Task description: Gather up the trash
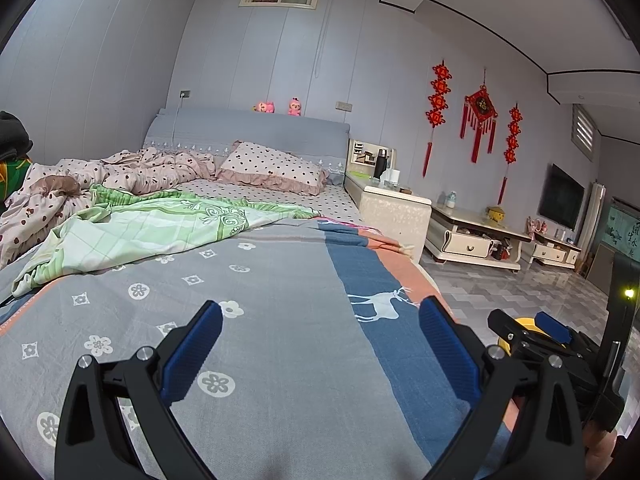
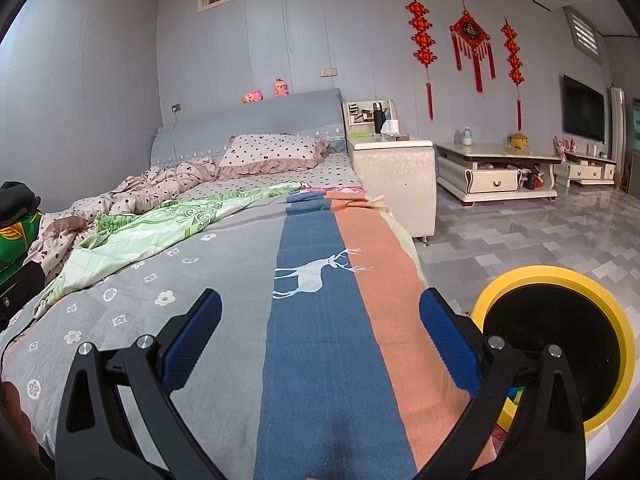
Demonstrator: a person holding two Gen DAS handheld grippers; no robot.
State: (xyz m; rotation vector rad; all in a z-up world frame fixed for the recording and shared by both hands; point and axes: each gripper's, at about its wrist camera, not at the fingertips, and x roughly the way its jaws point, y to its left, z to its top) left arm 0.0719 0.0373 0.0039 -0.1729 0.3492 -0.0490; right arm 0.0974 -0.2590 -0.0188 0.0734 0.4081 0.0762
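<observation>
My left gripper (image 1: 320, 312) is open and empty, held above the foot of the bed (image 1: 280, 320), over its grey, blue and orange cover. My right gripper (image 2: 320, 304) is open and empty too, above the blue and orange stripes of the cover (image 2: 328, 320). A yellow trash bin with a black inside (image 2: 556, 344) stands on the floor right of the bed, just right of my right gripper. In the left wrist view the bin's yellow rim (image 1: 524, 322) peeks out behind the right gripper (image 1: 532, 332). No loose trash shows on the bed in either view.
A green sheet (image 1: 160, 232), a crumpled dotted quilt (image 1: 120, 176) and a dotted pillow (image 1: 272, 168) lie toward the headboard. A white nightstand (image 2: 396, 176) and low TV cabinets (image 2: 496, 176) stand along the wall. The tiled floor (image 2: 520, 232) lies right of the bed.
</observation>
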